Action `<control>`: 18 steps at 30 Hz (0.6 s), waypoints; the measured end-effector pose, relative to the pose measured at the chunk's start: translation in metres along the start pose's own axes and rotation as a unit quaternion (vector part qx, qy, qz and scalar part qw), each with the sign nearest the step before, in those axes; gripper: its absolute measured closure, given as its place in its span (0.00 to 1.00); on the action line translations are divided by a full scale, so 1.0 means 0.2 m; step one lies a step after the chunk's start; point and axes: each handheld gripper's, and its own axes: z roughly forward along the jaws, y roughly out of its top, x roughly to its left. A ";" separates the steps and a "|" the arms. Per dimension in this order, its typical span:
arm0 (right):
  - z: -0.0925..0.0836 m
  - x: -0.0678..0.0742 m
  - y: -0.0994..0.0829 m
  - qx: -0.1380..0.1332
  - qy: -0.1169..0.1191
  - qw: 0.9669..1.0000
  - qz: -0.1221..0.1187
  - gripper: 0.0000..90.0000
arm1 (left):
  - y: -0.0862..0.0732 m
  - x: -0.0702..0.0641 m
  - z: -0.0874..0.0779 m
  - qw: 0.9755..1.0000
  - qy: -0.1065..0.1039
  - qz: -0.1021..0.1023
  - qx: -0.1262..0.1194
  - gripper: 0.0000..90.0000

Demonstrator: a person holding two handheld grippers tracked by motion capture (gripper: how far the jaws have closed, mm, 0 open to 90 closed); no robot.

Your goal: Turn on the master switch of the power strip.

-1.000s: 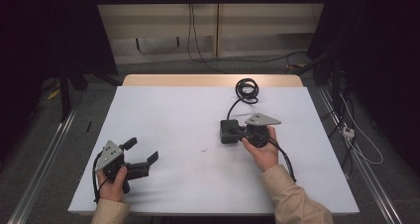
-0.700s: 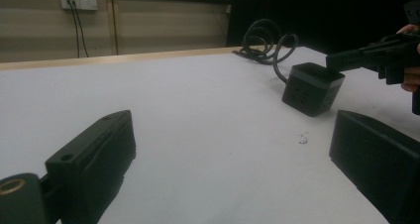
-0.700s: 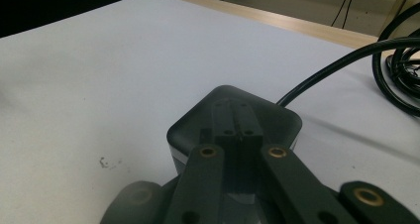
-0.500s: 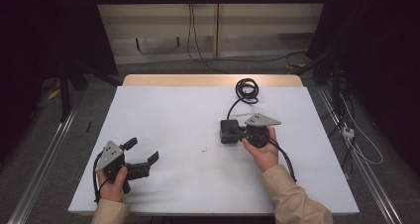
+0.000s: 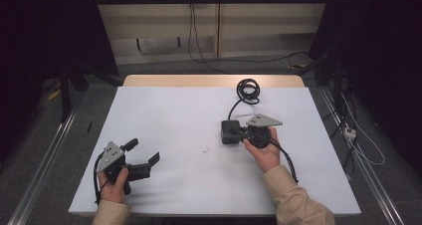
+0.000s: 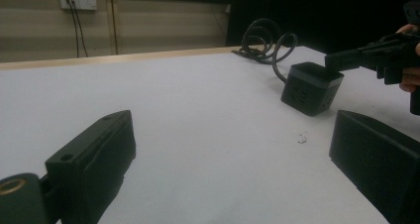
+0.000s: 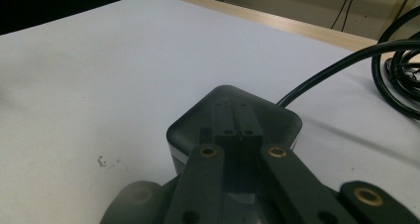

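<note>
Nothing has moved since the earlier frame: both hands hold position. Right tool (image 5: 238, 132), jaws pressed together, rests its tips on top of the black power cube (image 5: 229, 131), right of centre in the high view. Left tool (image 5: 143, 155), lower left, stands spread and empty (well apart from the cube). Cube's cable (image 5: 247, 89) coils toward the bench's (image 5: 169, 110) far edge; contact underneath the tips is hidden

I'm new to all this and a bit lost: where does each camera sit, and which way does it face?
High view: above the person's side, looking down on the white table; forearms and both hands show.
Left gripper view: on the left claw, facing the black cube.
Right gripper view: on the right claw, shut over the cube.
All share the cube.
</note>
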 end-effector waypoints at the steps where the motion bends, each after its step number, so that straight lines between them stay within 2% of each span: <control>1: 0.00 0.00 0.00 0.000 0.001 1.000 0.000 1.00 | 0.00 0.00 0.00 1.000 0.000 0.000 0.000 0.04; 18: 0.00 0.00 0.00 0.002 0.001 1.000 0.007 1.00 | 0.00 0.00 0.01 1.000 -0.001 -0.003 -0.001 0.04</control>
